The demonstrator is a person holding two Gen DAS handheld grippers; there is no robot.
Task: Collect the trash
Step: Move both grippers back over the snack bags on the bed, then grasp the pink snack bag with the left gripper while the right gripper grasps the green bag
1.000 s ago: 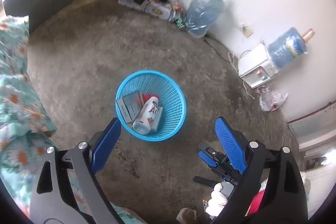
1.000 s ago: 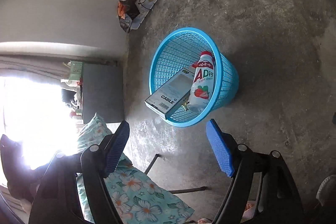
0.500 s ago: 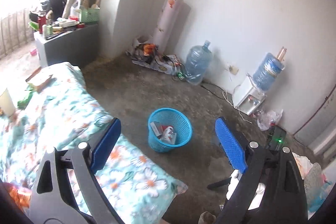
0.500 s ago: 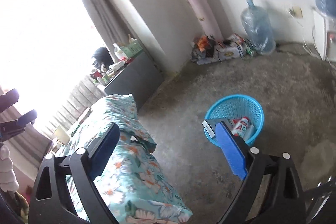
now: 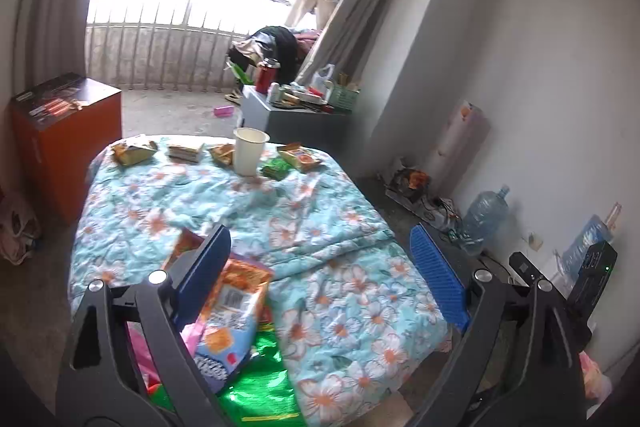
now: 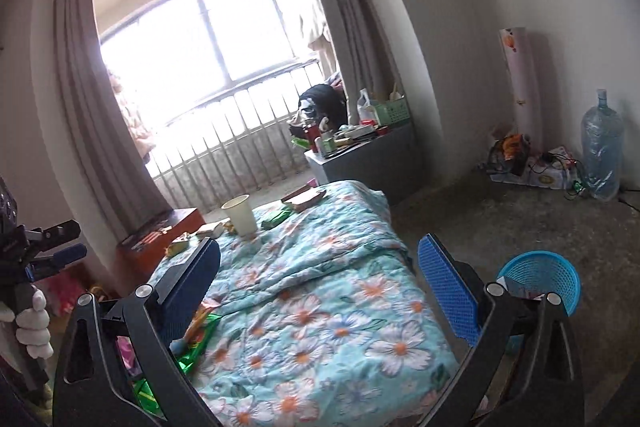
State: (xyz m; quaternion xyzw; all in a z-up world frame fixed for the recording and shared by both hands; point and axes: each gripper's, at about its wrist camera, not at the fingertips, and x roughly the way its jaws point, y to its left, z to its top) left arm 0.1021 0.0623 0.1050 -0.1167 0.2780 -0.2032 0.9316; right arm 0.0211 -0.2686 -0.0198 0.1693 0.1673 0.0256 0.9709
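Left wrist view: the left claw (image 5: 320, 259) gapes wide and empty over the flowered bed (image 5: 320, 211), snack wrappers (image 5: 236, 307) beneath its left finger.

Right wrist view: the right claw (image 6: 318, 277) has just spread wide, empty; the blue basket (image 6: 540, 267) stands on the floor at right.

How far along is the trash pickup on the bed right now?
Partly done: the blue basket on the floor already holds some items. Nothing is in hand; the left gripper and right gripper are both open and empty over the bed. Left: the snack bags at the near edge, plus the paper cup and wrappers at the far end.
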